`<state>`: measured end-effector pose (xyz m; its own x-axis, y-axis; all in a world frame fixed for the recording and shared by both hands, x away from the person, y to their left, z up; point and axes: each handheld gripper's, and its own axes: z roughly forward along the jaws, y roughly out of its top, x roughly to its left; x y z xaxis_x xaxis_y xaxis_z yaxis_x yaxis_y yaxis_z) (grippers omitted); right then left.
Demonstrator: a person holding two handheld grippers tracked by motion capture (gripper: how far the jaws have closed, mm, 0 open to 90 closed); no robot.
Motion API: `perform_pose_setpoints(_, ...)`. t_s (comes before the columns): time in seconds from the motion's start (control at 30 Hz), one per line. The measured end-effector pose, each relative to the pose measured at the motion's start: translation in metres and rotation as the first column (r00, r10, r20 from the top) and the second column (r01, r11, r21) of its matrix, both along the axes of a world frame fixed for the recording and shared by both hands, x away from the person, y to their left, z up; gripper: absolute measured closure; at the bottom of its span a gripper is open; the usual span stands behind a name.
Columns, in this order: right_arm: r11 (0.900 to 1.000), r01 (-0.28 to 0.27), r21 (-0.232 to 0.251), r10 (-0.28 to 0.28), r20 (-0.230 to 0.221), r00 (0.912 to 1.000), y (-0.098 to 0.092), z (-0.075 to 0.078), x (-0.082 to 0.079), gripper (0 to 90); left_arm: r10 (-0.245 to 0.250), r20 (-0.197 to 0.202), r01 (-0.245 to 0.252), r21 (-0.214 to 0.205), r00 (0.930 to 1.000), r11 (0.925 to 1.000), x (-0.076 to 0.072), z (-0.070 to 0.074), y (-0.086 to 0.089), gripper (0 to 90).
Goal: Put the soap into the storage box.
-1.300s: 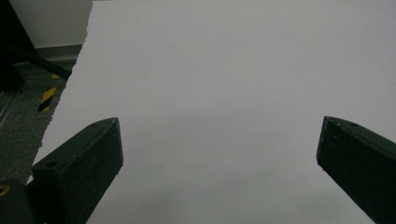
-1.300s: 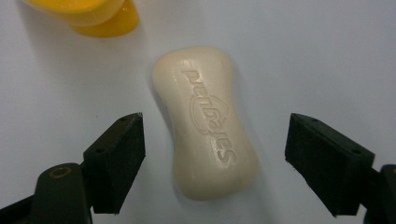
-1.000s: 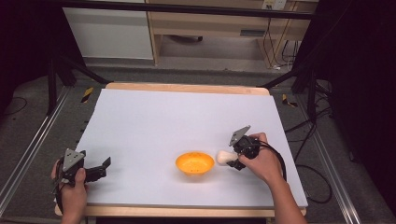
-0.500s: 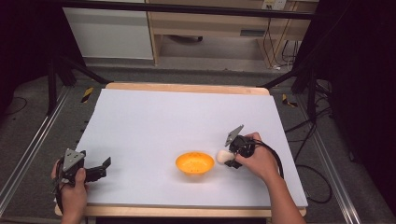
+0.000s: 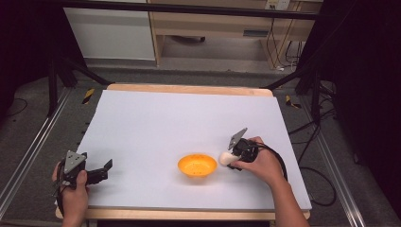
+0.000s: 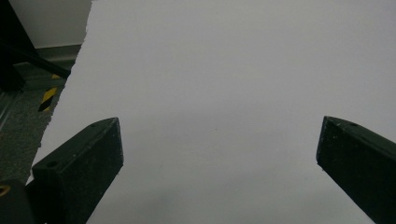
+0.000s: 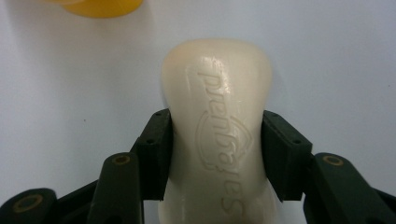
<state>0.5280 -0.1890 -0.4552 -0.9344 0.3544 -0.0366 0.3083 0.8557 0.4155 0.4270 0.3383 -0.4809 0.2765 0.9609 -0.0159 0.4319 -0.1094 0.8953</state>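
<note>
While the bar of soap (image 7: 215,140) sits on the white table (image 5: 179,118) just to the right of the orange bowl (image 5: 197,165), we have the right gripper (image 7: 215,149) clamped on its waist; its jaws have just been closing, and both pads now press the bar's sides. From the high view the soap (image 5: 226,157) looks to be near the bowl but not in it, so we judge the pick-up as secured and the carrying and setting down, most likely into the bowl, as the part left to do. We cannot tell whether the bar is lifted clear of the table or resting on it.

Our left gripper (image 5: 97,174) lies at the near left corner with its jaws spread wide and nothing between them, well apart from the work.

The soap is creamy white, smooth and slightly glossy, a rounded oblong pinched in at the middle, with raised lettering and an emblem moulded into its top face. The bowl is shallow, round and bright orange, probably plastic. The table covering is matt, flat and plain, with a wooden edge showing around it.
</note>
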Motion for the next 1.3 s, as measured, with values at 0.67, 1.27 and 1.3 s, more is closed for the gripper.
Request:
perform_pose_setpoints(0.67, 0.9934, -0.009, 0.114, 0.003, 0.046, 0.9989, -0.007, 0.017, -0.008, 49.5, 0.001, -0.001, -0.001, 0.005, 1.0000, 1.0000, 0.000, 0.000, -0.001, 0.3)
perform_pose_setpoints(1.27, 0.9813, -0.106, 0.160, 0.092, 0.092, 0.9914, 0.021, 0.049, -0.019, 49.4, 0.001, -0.002, -0.001, 0.005, 1.0000, 1.0000, 0.000, 0.000, -0.001, 0.3)
perform_pose_setpoints(1.3, 0.9808, -0.111, 0.160, 0.097, 0.092, 0.9910, 0.024, 0.050, -0.020, 49.4, 0.001, -0.003, -0.001, 0.002, 1.0000, 1.0000, 0.000, 0.000, -0.001, 0.3)
